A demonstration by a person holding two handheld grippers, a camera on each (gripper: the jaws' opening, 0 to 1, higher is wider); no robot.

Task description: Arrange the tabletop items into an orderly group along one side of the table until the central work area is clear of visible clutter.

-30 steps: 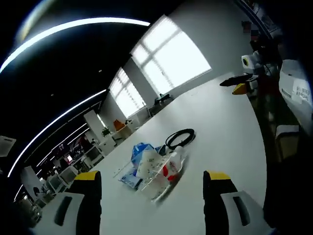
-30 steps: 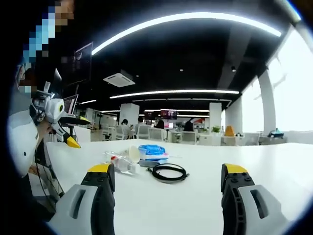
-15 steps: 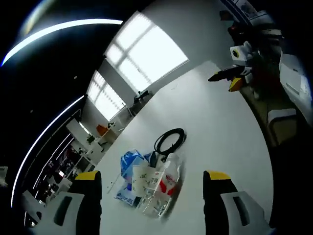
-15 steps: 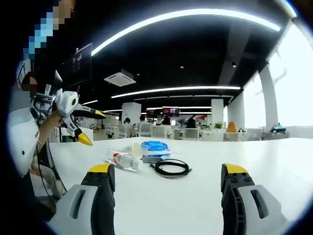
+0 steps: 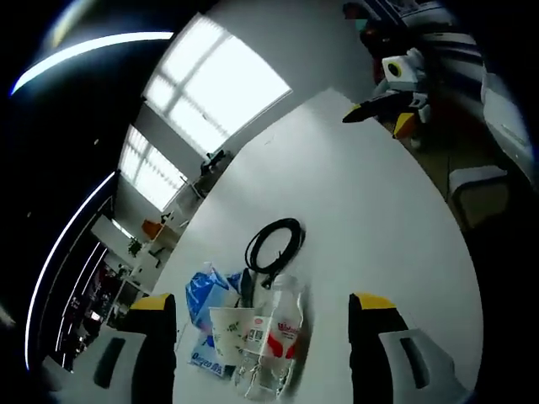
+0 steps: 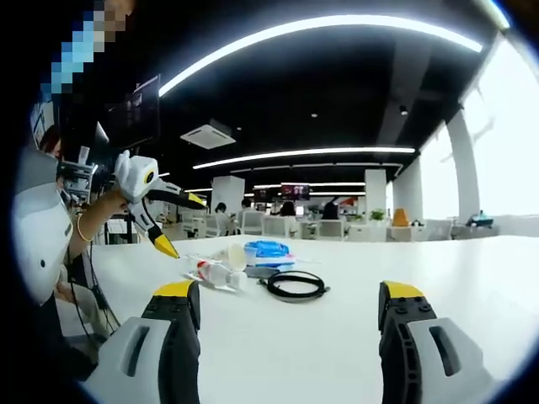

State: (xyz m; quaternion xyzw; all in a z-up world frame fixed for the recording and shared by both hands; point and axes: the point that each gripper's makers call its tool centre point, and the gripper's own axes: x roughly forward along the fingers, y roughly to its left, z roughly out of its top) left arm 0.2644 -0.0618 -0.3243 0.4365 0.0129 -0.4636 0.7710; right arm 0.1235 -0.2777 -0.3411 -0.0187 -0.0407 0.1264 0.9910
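We see a white counter (image 5: pixel 370 219) in an open office with bright windows and ceiling light strips; between our left gripper (image 5: pixel 263 337) jaws, spread and empty, lie a blue packet (image 5: pixel 205 296), paper cup (image 5: pixel 229 326) and clear bottle (image 5: pixel 282 324), touching; just beyond, a black cable coil (image 5: pixel 271 244); our right gripper (image 6: pixel 282 324) jaws also stand spread, the cluster ahead between them.

each gripper, left gripper (image 5: pixel 261 337) and right gripper (image 6: pixel 286 324), has grey jaws capped in yellow with slotted sides; the person's hand (image 6: pixel 108 206) wears a thin wristband under a white sleeve (image 6: pixel 38 244).
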